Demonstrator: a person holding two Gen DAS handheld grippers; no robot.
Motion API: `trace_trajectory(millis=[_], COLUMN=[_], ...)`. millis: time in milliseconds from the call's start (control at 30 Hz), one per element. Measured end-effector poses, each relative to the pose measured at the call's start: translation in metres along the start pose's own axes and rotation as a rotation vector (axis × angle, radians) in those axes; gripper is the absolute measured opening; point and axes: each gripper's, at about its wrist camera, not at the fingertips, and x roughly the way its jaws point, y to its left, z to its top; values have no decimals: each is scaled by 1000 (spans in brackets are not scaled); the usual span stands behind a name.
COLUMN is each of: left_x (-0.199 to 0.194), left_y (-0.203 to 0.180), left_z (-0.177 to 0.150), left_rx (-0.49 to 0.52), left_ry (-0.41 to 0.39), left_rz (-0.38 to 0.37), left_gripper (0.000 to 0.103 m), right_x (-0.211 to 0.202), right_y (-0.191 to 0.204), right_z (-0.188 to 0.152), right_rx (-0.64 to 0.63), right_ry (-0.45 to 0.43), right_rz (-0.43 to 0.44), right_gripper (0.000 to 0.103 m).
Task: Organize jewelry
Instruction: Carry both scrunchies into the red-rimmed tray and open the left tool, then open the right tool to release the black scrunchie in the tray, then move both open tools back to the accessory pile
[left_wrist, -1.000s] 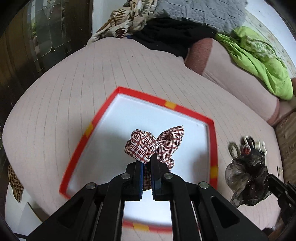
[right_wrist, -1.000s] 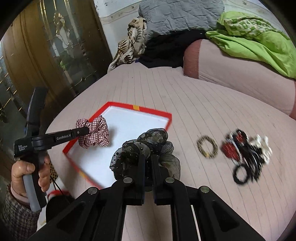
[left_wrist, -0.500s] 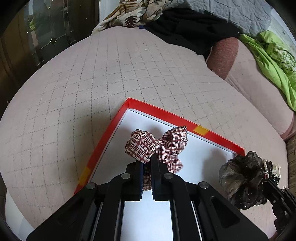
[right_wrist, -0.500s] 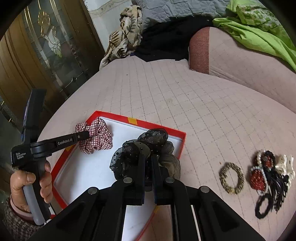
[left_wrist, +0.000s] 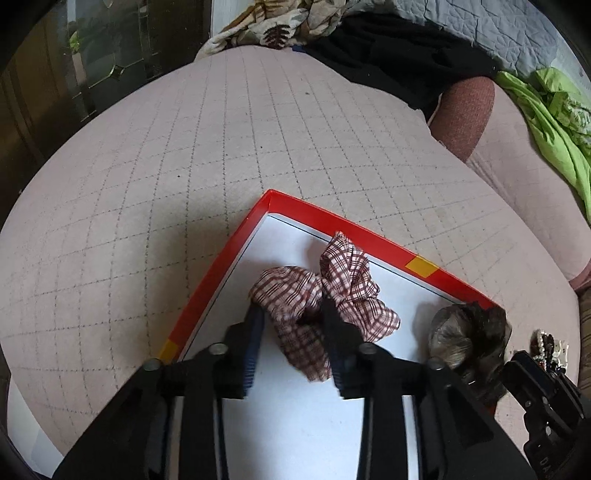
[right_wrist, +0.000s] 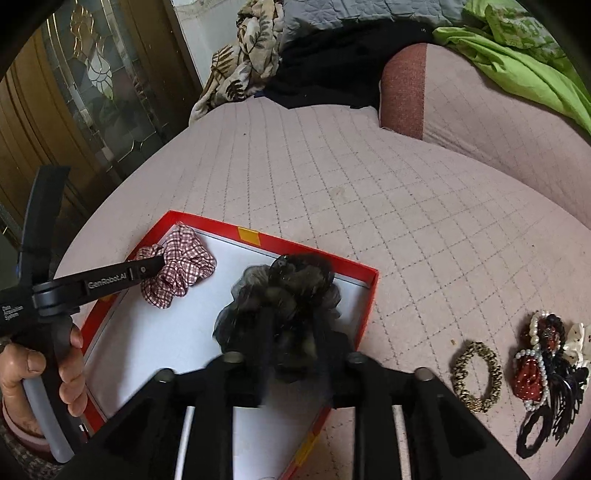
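A red-and-white plaid scrunchie lies in the far left corner of the red-rimmed white tray. My left gripper stands over it with its jaws opening; the cloth sits loose between the fingers. A black tulle scrunchie rests in the tray near its right rim. The right gripper is over it, jaws opening, fingers blurred, the tulle slack between them. The left gripper also shows in the right wrist view, tip at the plaid scrunchie.
On the pink quilted bed to the right of the tray lie a leopard-print scrunchie and a heap of several hair pieces. A person's hand grips the left handle. Clothes and a green cloth pile at the back.
Both grippers came down over the tray and their jaws parted. The plaid and black scrunchies, gripped and hanging before, now lie on the tray floor.
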Motion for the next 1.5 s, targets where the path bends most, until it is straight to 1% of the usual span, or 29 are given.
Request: trace_trajectory(millis=[100,167,233,300,433,567,667,733,800,833,867,933,967,1033,1133,1233,1300,1367,1433,1500], left_x=[-15,-27,-43,-57,-71,-66,-56,-46,-35,-30,-25,-22,-22,-25,-30,-34,-40,-55,-82,-118], left_y=[-3,-7,-14,-23,-47,-80,-111,-135,-153,-162,-168,-176,-179,-184,-197,-208,-212,-211,-214,-220], left_z=[-5,-10,-19,-32,-63,-96,-118,-131,-138,-141,-143,-146,-147,-149,-158,-169,-172,-170,-167,-163], left_rx=[-9,-11,-7,8,66,113,177,251,304,321,326,329,326,315,354,390,394,380,376,383], left_ry=[-13,-23,-35,-44,-26,26,44,55,75,92,109,110,106,110,116,101,94,74,40,-9], left_rz=[-13,-24,-34,-55,-78,-121,-154,-144,-131,-127,-123,-75,-67,-77,-72,-38,-19,-27,-60,-100], left_gripper=[33,37,40,42,42,42,42,42,42,37,22,21,21,20,18,18,18,18,18,18], right_x=[-13,-26,-39,-55,-89,-122,-149,-164,-181,-190,-198,-214,-220,-233,-245,-251,-256,-262,-272,-281], right_y=[-1,-3,-5,-12,-36,-71,-97,-110,-123,-130,-136,-149,-153,-165,-178,-187,-192,-197,-200,-204], right_z=[-2,-5,-11,-21,-49,-80,-104,-115,-128,-135,-141,-152,-157,-166,-176,-185,-191,-196,-198,-197], right_rx=[-9,-11,-9,2,59,146,212,244,272,286,298,324,333,358,392,420,431,437,432,416], right_ry=[-19,-32,-47,-63,-73,-77,-90,-102,-117,-127,-136,-159,-168,-187,-199,-205,-208,-214,-223,-228], right_rz=[-7,-8,-14,-20,-32,-66,-98,-117,-139,-149,-159,-175,-181,-190,-189,-183,-181,-183,-194,-210], right_gripper=[36,39,47,51,52,52,52,52,52,52,52,52,52,52,52,52,52,52,52,52])
